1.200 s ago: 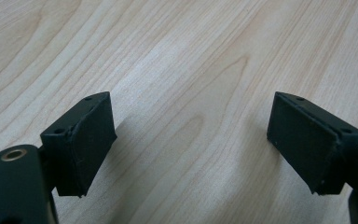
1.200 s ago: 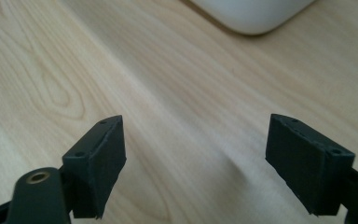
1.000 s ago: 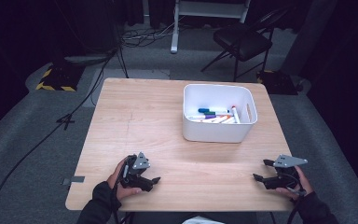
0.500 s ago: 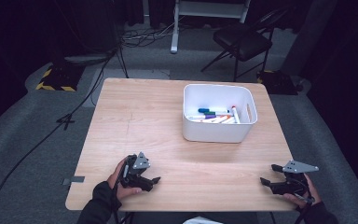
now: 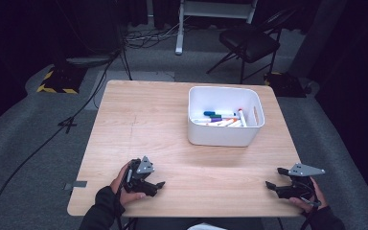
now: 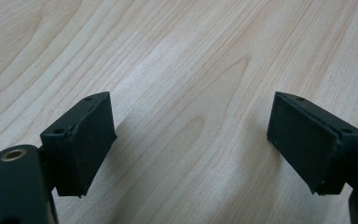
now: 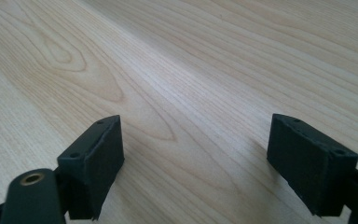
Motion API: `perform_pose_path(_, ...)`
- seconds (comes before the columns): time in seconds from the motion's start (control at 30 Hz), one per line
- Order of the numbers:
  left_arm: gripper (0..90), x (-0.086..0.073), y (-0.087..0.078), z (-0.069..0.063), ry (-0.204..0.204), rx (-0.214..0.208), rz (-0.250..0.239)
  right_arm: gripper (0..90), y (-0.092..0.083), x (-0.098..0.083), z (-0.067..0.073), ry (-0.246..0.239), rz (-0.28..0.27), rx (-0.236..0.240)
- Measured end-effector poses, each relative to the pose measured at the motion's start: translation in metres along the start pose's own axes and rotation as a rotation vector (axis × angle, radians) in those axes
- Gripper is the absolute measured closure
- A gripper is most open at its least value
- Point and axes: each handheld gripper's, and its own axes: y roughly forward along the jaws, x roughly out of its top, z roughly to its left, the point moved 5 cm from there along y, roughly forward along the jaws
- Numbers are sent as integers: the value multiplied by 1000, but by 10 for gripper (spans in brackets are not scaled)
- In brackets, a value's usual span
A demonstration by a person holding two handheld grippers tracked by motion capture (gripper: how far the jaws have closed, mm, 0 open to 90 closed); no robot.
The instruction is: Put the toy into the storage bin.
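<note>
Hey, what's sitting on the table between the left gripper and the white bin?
Nothing: in the high view, only bare wood table lies between the left gripper and the bin of markers.

Table (image 5: 163, 124) centre frame. Bin (image 5: 224, 122) on it toward 1 o'clock, markers (image 5: 219, 118) lying inside. Left gripper (image 5: 157, 186) on the tabletop at 7 o'clock, right gripper (image 5: 274, 178) at 5 o'clock near the table edge, well apart. Chair (image 5: 249, 40) on the floor behind the table, 1 o'clock.
</note>
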Motion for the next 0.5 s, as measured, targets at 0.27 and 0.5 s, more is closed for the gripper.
perform_pose_path(0.27, 152, 0, 0, 0, -8, -2, 8, 180, 1, 0, 0, 2, 0, -2)
perform_pose_path(0.5, 151, 1, 0, 1, 2, 4, 1, 162, 2, 1, 0, 6, 3, -4)
